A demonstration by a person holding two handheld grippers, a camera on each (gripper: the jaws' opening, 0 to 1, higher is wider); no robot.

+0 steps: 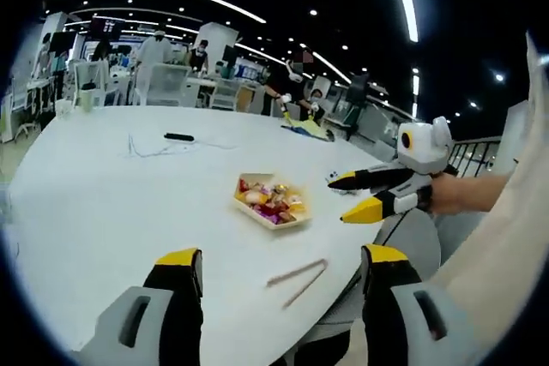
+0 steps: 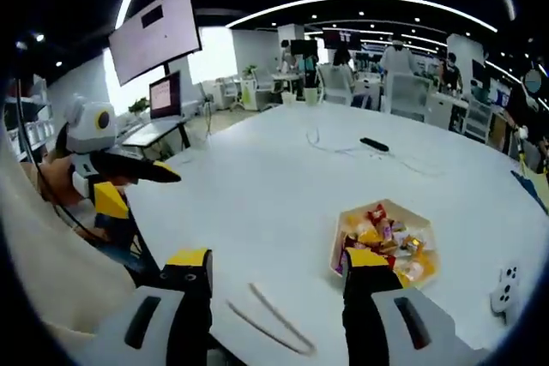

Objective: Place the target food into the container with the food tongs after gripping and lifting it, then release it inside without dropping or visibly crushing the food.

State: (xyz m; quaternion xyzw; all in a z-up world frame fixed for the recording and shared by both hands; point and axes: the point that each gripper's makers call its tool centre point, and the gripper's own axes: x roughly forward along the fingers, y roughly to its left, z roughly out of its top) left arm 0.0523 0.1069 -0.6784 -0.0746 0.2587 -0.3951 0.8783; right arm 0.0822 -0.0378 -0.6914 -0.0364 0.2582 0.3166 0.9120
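Observation:
A tan tray [image 1: 294,222] [image 2: 343,222] holds several wrapped snacks [image 1: 268,200] [image 2: 383,237] in bright colours on the white table. A pair of thin food tongs [image 1: 297,278] [image 2: 268,315] lies flat on the table near its front edge, between the tray and me. My left gripper [image 1: 283,257] [image 2: 141,188] is open above the table edge, with the tongs ahead between its jaws and untouched. My right gripper [image 2: 278,260] [image 1: 351,195] is open too, hovering just right of the tray with nothing in it.
The round white table [image 1: 129,203] [image 2: 257,186] carries a black remote [image 1: 179,136] [image 2: 374,144], a thin cable [image 1: 141,150] and a small white device [image 2: 506,289]. Chairs, desks, screens and people fill the office beyond. A person's sleeve [image 1: 506,246] is close by.

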